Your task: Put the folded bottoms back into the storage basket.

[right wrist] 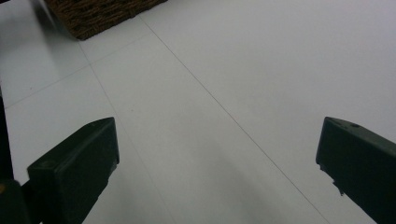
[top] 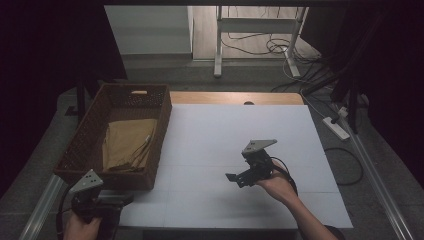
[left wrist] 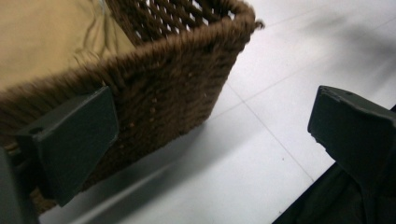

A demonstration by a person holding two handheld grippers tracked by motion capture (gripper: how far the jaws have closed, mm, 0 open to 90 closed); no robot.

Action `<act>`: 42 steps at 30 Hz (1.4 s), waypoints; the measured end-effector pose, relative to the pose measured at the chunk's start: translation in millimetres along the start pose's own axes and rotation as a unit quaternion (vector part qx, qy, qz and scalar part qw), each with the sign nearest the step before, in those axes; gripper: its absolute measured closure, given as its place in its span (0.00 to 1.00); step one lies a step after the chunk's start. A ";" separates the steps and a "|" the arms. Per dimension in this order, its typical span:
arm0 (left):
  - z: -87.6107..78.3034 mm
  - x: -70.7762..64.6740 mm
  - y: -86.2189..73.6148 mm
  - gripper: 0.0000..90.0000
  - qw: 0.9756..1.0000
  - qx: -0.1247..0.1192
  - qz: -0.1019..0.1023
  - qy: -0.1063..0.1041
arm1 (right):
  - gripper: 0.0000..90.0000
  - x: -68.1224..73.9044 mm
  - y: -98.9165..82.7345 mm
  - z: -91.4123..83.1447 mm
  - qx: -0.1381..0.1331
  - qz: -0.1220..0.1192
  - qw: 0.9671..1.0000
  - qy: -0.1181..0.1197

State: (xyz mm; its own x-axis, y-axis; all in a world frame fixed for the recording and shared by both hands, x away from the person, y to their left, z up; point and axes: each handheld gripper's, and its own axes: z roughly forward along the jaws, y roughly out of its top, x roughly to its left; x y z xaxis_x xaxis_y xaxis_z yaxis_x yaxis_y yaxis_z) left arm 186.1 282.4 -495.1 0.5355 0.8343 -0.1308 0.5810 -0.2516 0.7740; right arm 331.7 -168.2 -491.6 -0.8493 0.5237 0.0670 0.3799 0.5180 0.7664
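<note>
High view: wicker basket (top: pixel 116 137) on desk (top: pixel 240 145) w/ tan cloth (top: pixel 129 144) folded inside. Left tool (top: pixel 122 200) just below basket's near corner; right tool (top: pixel 237 179) well right of basket, over bare desk.

Left gripper view: jaws wide, nothing held; basket (left wrist: pixel 177 84) corner close ahead, cloth (left wrist: pixel 46 37) in it.

Right gripper view: jaws wide, empty; basket (right wrist: pixel 98 14) corner far off.

The basket (top: pixel 95 130) is woven from rough brown fibre, coarse and matt, with open holes in its walls. The cloth (top: pixel 127 145) inside it is soft tan fabric with small wrinkles. The bench (top: pixel 240 130) has a smooth white top, slightly shiny, with thin seams; its far edge looks like wood. The jaws are matt black, probably plastic.
</note>
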 end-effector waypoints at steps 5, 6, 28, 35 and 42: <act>0.9 1.3 -0.3 0.01 1.000 0.002 -0.003 0.003 | 0.00 0.3 -2.6 -4.4 -0.002 -0.001 1.000 -0.003; 1.3 2.4 -0.3 0.01 1.000 0.005 -0.006 0.003 | 0.00 0.5 -3.1 -5.2 -0.005 0.000 1.000 -0.005; 2.0 6.6 0.2 0.01 1.000 0.006 -0.017 -0.002 | 0.00 0.4 -20.6 -34.1 -0.023 0.024 0.999 -0.010; 1.9 7.3 -0.3 0.01 1.000 0.006 -0.019 -0.006 | 0.00 -0.6 -28.3 -44.0 -0.026 0.036 0.999 -0.016; 2.1 7.6 -0.3 0.00 1.000 0.007 -0.020 -0.007 | 0.00 0.5 -36.7 -56.3 -0.033 0.040 0.998 -0.028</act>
State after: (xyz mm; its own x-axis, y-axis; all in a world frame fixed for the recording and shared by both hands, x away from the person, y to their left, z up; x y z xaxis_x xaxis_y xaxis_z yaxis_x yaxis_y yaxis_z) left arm 191.2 287.7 -497.6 0.5209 0.8365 -0.1700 0.6101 -0.2256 0.7595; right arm 296.7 -225.0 -483.7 -0.7942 0.6000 0.0960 0.4198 0.4276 0.8006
